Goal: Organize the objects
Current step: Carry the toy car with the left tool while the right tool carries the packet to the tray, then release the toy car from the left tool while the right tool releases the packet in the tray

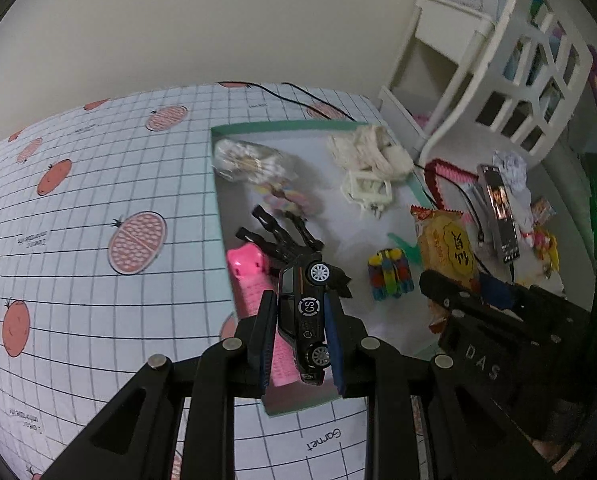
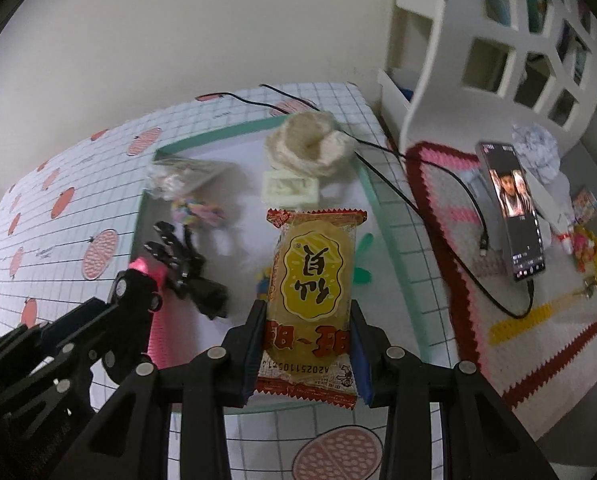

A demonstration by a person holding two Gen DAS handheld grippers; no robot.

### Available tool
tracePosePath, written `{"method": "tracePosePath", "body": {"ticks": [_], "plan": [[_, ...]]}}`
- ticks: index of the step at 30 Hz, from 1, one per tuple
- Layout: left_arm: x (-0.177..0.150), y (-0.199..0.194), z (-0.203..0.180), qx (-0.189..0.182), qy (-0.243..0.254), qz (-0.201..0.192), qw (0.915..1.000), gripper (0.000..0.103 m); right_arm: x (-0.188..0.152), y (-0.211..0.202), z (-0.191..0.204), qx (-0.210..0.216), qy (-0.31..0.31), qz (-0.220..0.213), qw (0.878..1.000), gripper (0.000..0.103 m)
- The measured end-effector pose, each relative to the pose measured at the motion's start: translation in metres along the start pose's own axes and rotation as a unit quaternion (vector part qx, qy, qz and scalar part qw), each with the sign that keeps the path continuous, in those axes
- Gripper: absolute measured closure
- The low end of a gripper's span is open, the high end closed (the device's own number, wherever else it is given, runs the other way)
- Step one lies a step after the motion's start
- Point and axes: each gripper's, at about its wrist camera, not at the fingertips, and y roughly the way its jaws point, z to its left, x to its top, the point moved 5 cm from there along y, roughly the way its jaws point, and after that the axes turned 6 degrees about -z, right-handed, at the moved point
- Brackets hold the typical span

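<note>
Over the green-rimmed tray [image 1: 258, 126], the left gripper [image 1: 300, 332] has its fingers clamped on a black toy car [image 1: 304, 316] whose door bears a round "CS" badge. Just right of it, above the same tray, the right gripper [image 2: 308, 344] pinches a yellow snack packet [image 2: 314, 292] printed with red Chinese characters and the code "A202511052". The bench's grid cloth [image 1: 98, 300] reads "Garnet".

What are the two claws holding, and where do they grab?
Left claw pinches the black toy car by roof and underside. Right claw squeezes the snack packet by its side edges.
</note>
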Motion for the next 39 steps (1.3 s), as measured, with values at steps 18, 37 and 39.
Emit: {"method": "tracePosePath", "body": {"ticks": [18, 37, 39], "plan": [[-0.012, 0.023, -0.012, 0.009, 0.013, 0.024, 0.9996, 0.078, -0.015, 0.029, -0.020, -0.020, 0.012, 0.036, 0.999, 0.063], [-0.012, 0.017, -0.004, 0.018, 0.012, 0.022, 0.9995, 0.069, -0.022, 0.033, -0.020, -0.012, 0.009, 0.046, 0.999, 0.059], [-0.010, 0.013, -0.002, 0.018, 0.010, 0.017, 0.9996, 0.060, -0.021, 0.031, -0.020, -0.006, 0.012, 0.042, 0.999, 0.053]]}}
